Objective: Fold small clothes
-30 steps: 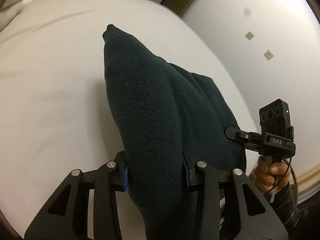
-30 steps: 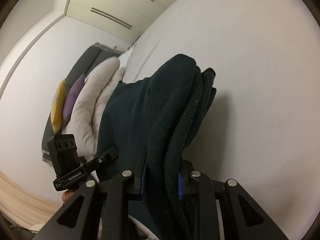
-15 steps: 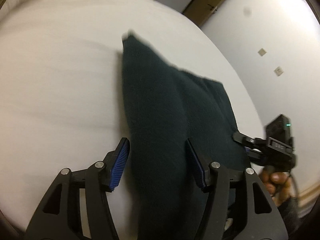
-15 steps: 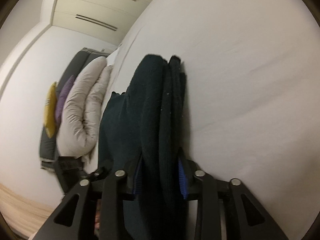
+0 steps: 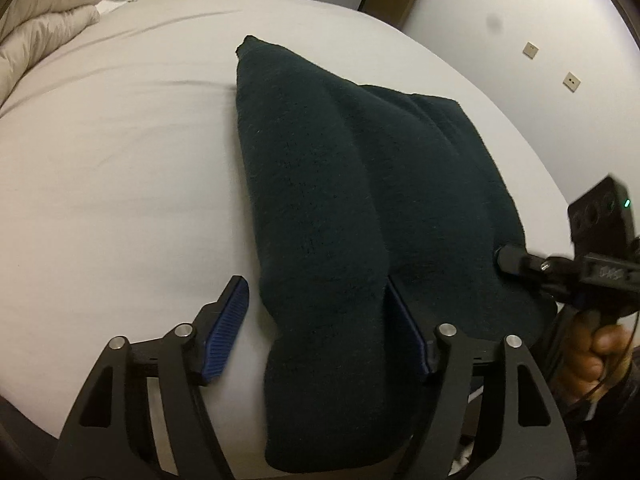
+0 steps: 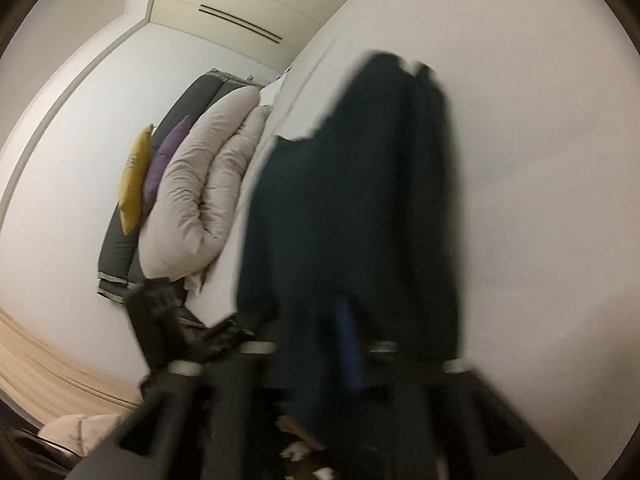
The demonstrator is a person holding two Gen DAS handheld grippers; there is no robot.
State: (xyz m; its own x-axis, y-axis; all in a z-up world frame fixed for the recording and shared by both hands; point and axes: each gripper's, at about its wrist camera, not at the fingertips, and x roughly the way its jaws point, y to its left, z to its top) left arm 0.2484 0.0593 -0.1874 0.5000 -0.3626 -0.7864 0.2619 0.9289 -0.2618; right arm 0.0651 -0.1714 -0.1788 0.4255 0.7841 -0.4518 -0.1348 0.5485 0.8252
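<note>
A dark green knitted garment [image 5: 360,200] lies folded on the white bed [image 5: 120,160], its near end hanging over the edge. My left gripper [image 5: 320,320] is open, its blue pads on either side of the garment's near end. In the blurred right wrist view the garment [image 6: 360,200] drapes over my right gripper [image 6: 360,344]; one blue pad [image 6: 348,340] shows, and the jaws look parted. The right gripper also shows in the left wrist view [image 5: 520,260] at the garment's right edge.
A beige duvet [image 5: 44,20] is piled at the bed's far left; it also shows in the right wrist view [image 6: 200,200] beside purple [image 6: 164,156] and yellow [image 6: 134,184] cushions. A white wall [image 5: 540,40] runs along the bed's right side.
My left gripper was shut on the garment a second ago and has opened. The garment has settled flat on the bed. The right gripper's jaws have come apart, with motion blur.
</note>
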